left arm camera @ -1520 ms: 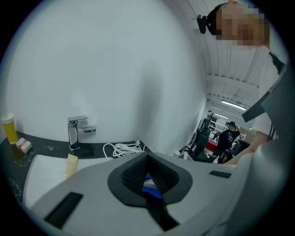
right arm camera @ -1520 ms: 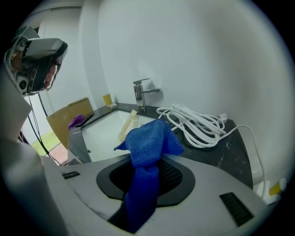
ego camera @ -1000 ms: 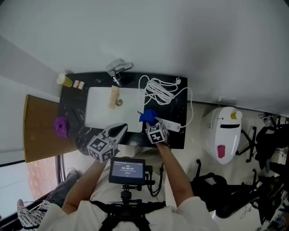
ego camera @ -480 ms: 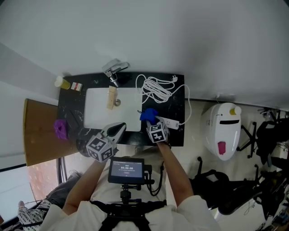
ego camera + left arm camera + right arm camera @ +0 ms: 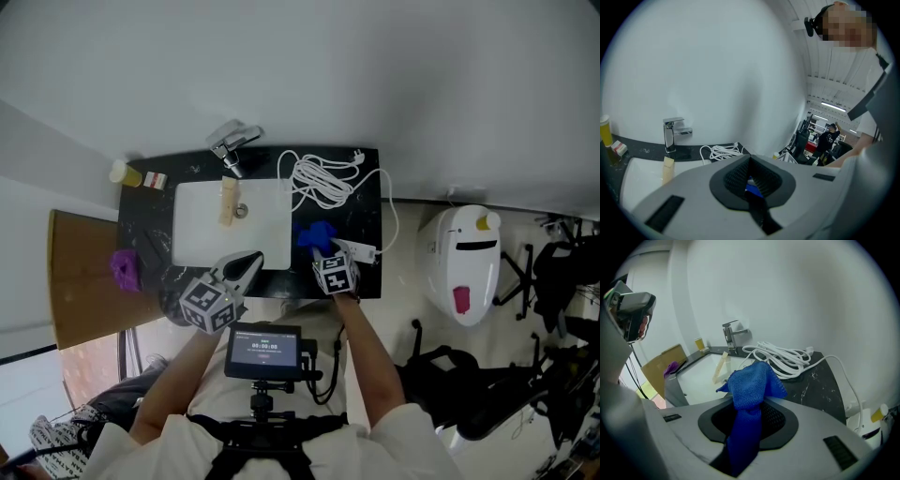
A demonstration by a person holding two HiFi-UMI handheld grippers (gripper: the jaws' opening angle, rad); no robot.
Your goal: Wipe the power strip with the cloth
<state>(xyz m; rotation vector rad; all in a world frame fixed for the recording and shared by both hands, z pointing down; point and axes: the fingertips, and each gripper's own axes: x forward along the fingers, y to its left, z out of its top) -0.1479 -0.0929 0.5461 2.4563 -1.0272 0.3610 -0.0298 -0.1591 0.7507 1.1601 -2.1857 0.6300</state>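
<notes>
The white power strip [image 5: 360, 250] lies at the right front of the black counter [image 5: 361, 202], its cord running from a white cable coil [image 5: 319, 181] behind it. My right gripper [image 5: 322, 249] is shut on a blue cloth [image 5: 314, 233], which bunches out past the jaws just left of the strip. In the right gripper view the blue cloth [image 5: 750, 383] hangs from the right gripper [image 5: 749, 414], the cable coil [image 5: 785, 356] lies beyond, and the strip is hidden. My left gripper [image 5: 247, 266] hovers at the sink's front edge, shut and holding nothing; the left gripper [image 5: 751, 174] shows the same.
A white sink [image 5: 202, 234] fills the counter's left half, with a chrome faucet [image 5: 231, 142] behind it and a beige object [image 5: 228, 201] inside. A yellow bottle [image 5: 125, 172] stands at the back left. A brown board [image 5: 80, 281] carries a purple item [image 5: 125, 267]. A white appliance [image 5: 464, 262] stands on the floor at the right.
My right gripper has carried the blue cloth a little to the right, closer to the power strip. The left gripper has stayed where it was.
</notes>
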